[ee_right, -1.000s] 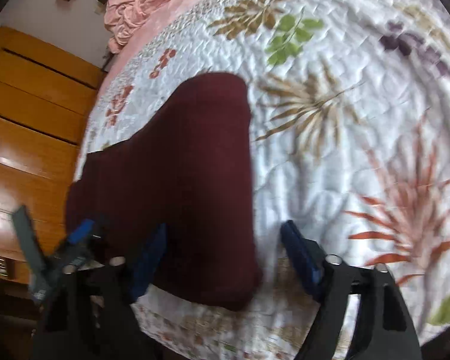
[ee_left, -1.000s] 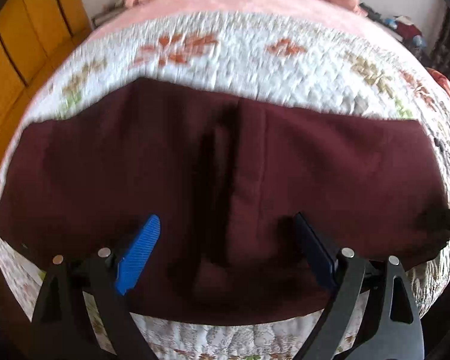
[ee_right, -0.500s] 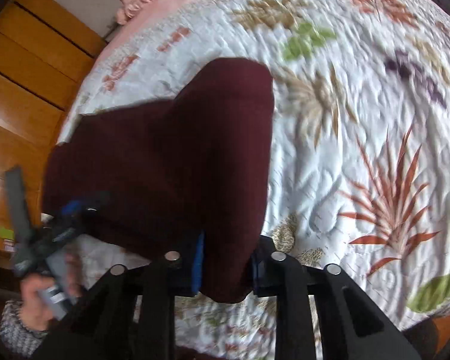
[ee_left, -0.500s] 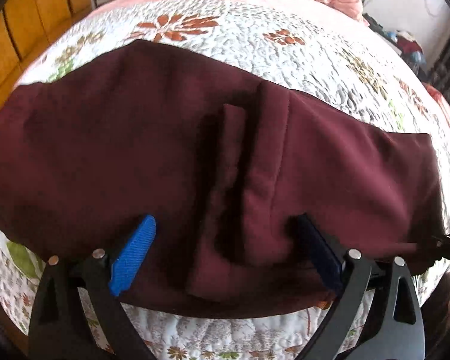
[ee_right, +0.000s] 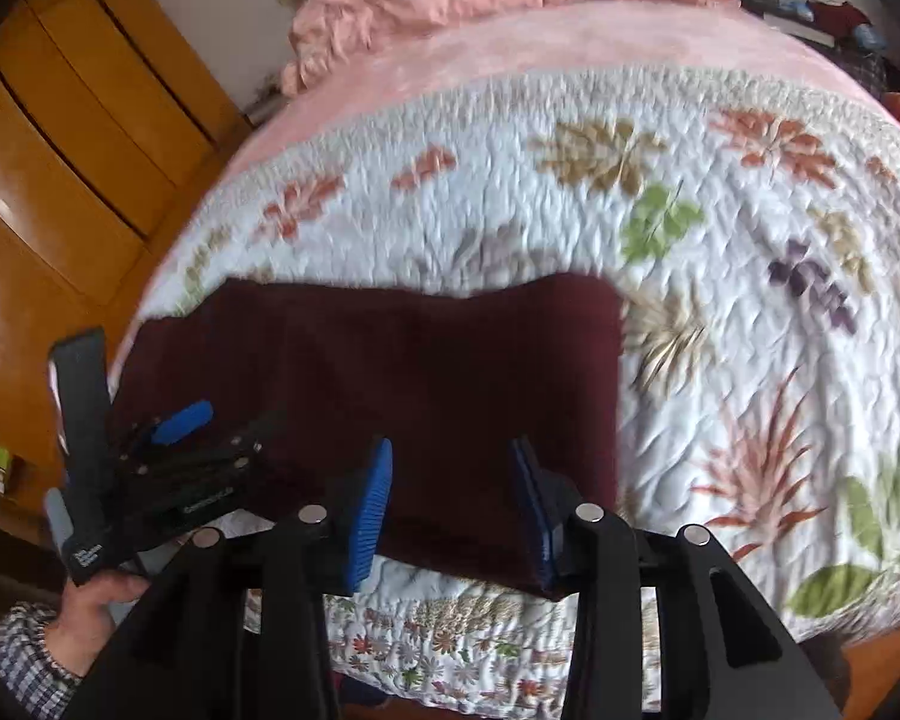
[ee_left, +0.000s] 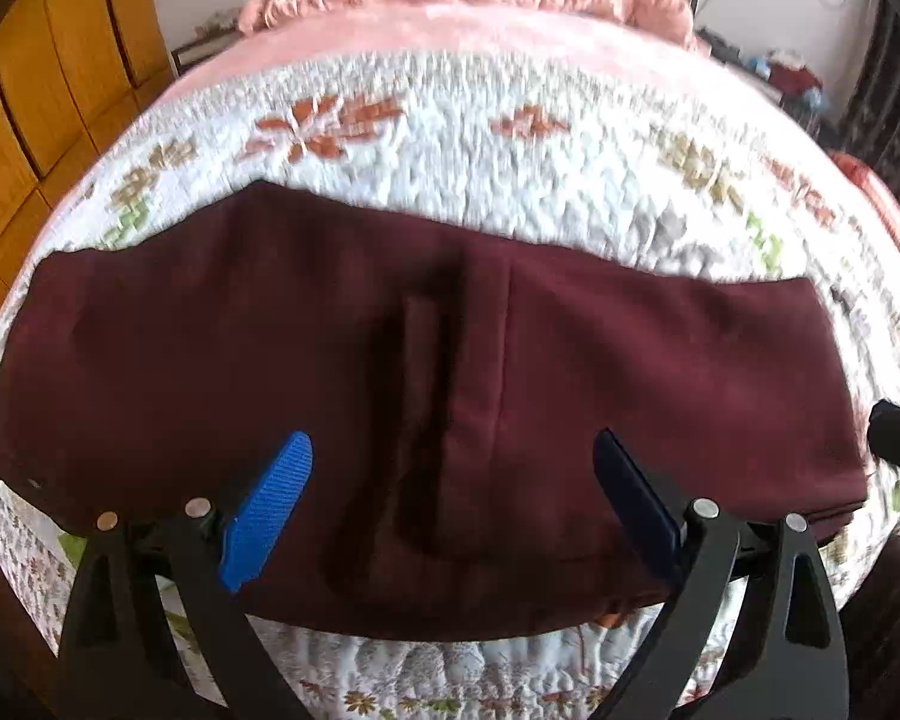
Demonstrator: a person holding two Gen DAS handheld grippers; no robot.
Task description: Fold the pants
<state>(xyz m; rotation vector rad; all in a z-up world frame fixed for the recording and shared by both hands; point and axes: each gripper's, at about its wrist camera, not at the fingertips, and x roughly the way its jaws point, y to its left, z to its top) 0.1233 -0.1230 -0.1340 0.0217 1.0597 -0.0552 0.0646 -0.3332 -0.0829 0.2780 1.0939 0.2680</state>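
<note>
The dark maroon pants [ee_left: 450,372] lie folded in a long band across the near edge of the bed, with a vertical crease in the middle. My left gripper [ee_left: 450,480] is open and empty, its blue pads hovering over the pants' near middle. In the right wrist view the pants [ee_right: 420,372] reach from the left bed edge to mid-bed. My right gripper [ee_right: 450,480] is open above the pants' near right part. The left gripper [ee_right: 168,462] shows at the left there, held by a hand.
A white floral quilt [ee_right: 720,240] covers the bed, with a pink blanket [ee_right: 510,48] and bunched pink bedding at the far end. A wooden wardrobe [ee_right: 60,150] stands to the left. Clutter lies on the floor at the far right [ee_left: 798,78].
My right gripper was shut on the pants' right edge half a second ago and has let go and opened. My left gripper pulled back, so the pants look farther away.
</note>
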